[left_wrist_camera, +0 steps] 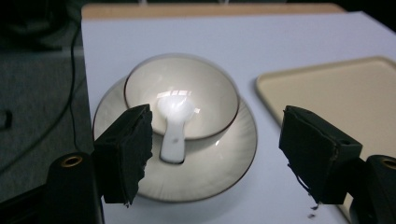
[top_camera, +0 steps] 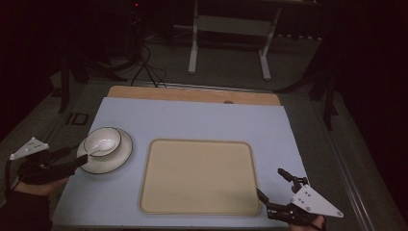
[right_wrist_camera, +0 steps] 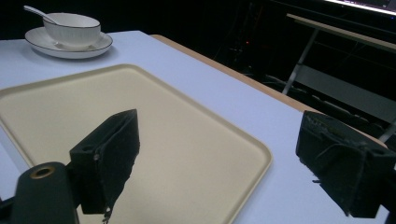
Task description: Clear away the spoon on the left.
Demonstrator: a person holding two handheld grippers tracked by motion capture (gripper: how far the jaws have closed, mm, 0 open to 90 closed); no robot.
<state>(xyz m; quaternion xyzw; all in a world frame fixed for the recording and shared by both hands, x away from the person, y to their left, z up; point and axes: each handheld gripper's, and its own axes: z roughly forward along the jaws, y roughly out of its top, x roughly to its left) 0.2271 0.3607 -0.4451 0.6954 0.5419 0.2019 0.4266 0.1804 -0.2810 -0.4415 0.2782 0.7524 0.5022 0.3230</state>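
Note:
A white bowl (top_camera: pixel 102 141) stands on a white saucer (top_camera: pixel 120 158) at the left of the pale blue mat, with a white spoon (top_camera: pixel 98 151) resting in it, handle toward me. In the left gripper view the spoon (left_wrist_camera: pixel 173 122) lies in the bowl (left_wrist_camera: pixel 210 93) on the saucer (left_wrist_camera: pixel 224 163), just beyond my open jaws. My left gripper (top_camera: pixel 79 158) is open at the saucer's near-left rim, holding nothing. A beige tray (top_camera: pixel 197 175) lies empty mid-table. My right gripper (top_camera: pixel 272 185) is open at the tray's near-right corner. The right gripper view has the tray (right_wrist_camera: pixel 187 149), with bowl (right_wrist_camera: pixel 72 29) far off.
The mat (top_camera: pixel 192 120) covers a wooden table whose far edge (top_camera: pixel 192 94) shows bare. Beyond it stand a white metal stand (top_camera: pixel 231 38) and cables (top_camera: pixel 144 67) on the floor. The surroundings are dark.

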